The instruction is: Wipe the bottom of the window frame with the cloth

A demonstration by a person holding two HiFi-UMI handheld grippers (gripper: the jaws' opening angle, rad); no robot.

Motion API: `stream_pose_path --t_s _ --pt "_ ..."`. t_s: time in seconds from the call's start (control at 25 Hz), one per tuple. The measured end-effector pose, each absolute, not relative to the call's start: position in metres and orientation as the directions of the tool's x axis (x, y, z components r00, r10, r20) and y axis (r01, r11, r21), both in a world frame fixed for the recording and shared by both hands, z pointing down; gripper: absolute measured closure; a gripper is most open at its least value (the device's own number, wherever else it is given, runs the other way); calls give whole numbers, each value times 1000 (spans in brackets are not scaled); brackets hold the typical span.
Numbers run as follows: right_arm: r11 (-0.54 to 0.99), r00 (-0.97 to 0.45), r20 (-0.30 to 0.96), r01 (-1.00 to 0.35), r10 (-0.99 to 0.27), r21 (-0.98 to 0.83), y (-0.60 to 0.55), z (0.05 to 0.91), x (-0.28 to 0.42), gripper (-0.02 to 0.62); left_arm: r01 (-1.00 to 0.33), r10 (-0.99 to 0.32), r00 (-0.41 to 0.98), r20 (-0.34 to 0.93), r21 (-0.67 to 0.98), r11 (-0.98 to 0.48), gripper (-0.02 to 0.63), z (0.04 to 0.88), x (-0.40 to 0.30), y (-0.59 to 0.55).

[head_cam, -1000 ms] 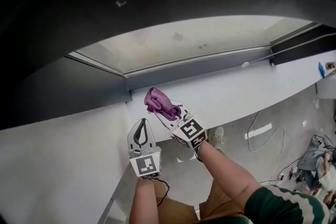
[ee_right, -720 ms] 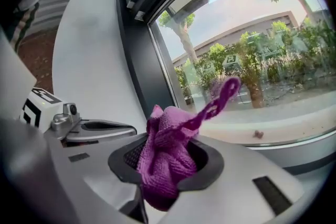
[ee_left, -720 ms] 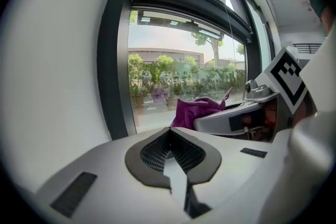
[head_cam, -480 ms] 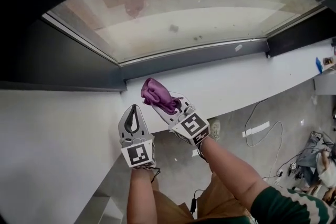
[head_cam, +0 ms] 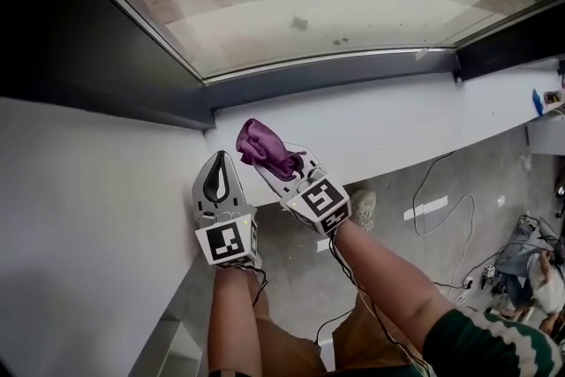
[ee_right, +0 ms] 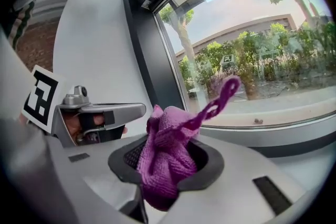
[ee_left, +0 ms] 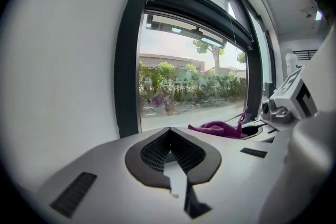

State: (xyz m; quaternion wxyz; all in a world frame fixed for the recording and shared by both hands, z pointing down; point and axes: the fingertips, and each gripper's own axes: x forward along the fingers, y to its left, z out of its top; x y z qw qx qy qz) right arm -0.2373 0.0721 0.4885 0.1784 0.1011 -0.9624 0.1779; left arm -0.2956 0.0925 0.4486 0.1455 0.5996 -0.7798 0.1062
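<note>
White sill under a dark-framed window, both grippers near its left corner.

Window frame (head_cam: pixel 353 77) runs as a dark strip along the bottom of the glass (head_cam: pixel 335 4), with the white sill (head_cam: pixel 406 130) just below it and a white wall (head_cam: pixel 79 216) on the left. The right gripper (head_cam: pixel 265 165) is clamped on a bunched purple cloth (head_cam: pixel 265 151), which fills the hollow between its jaws and sticks out past the tips, a thin loop of it standing up (ee_right: pixel 220 96). The cloth hangs over the sill, close to the frame's bottom strip but not on it; whether it touches the sill cannot be told. The left gripper (head_cam: pixel 221 160) sits just beside the right one, its jaws brought together at the tips (ee_left: pixel 169 131) with nothing between them, pointing at the corner where wall meets frame.
</note>
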Motion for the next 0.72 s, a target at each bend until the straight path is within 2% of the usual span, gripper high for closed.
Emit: stream_pose_path --t_s 0.72 --pt "906 -907 406 -262 -114 -331 81 511 -251 465 -970 -904 -225 363 0 242 600 454 -292 103"
